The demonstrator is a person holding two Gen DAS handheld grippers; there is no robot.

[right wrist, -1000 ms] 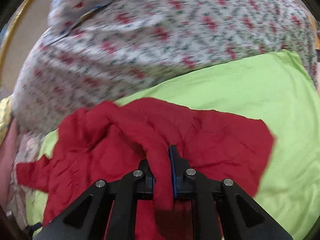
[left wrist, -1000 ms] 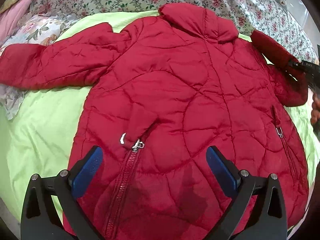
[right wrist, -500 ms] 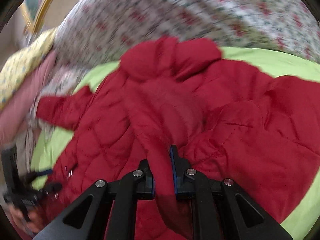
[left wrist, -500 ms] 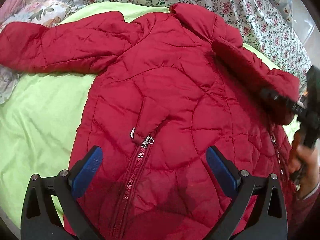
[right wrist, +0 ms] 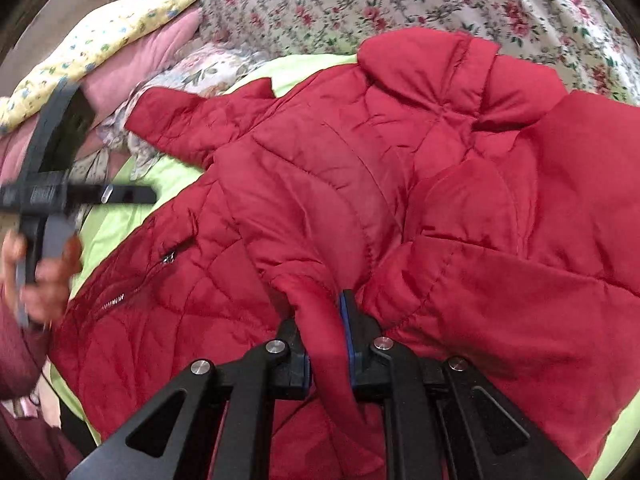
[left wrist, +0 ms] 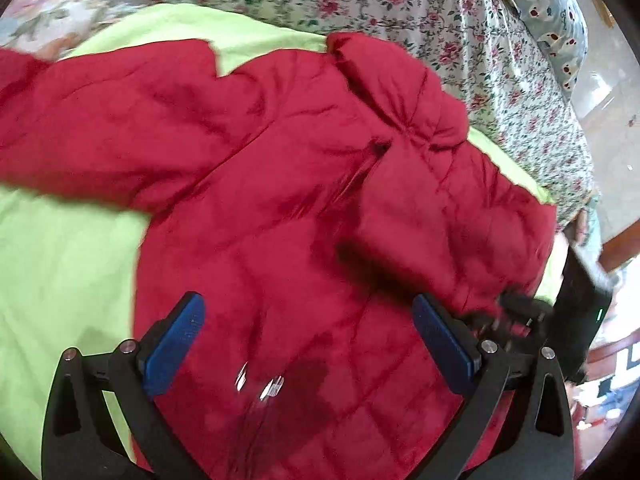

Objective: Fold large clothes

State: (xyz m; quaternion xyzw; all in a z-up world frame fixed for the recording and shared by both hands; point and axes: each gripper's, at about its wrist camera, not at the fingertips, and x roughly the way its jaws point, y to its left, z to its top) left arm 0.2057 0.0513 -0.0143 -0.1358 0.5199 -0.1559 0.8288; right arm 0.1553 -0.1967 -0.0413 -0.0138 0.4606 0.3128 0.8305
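Observation:
A red quilted jacket lies front up on a lime green sheet. My left gripper hovers open over its lower front, above the zipper pull, with nothing between the blue pads. My right gripper pinches the cuff of one sleeve, which lies folded across the chest; its jaws are opening, the cuff still between them. The other sleeve stretches out flat to the left. In the left wrist view the right gripper shows blurred at the jacket's right edge.
A floral quilt runs behind the collar. Pink and yellow pillows are piled at the far left. A hand holds the left gripper over the sheet's left side. The bed edge drops off at the right.
The right gripper has carried the sleeve from the jacket's side across the chest and come lower. The left gripper has shifted sideways over the jacket's lower front and stays open.

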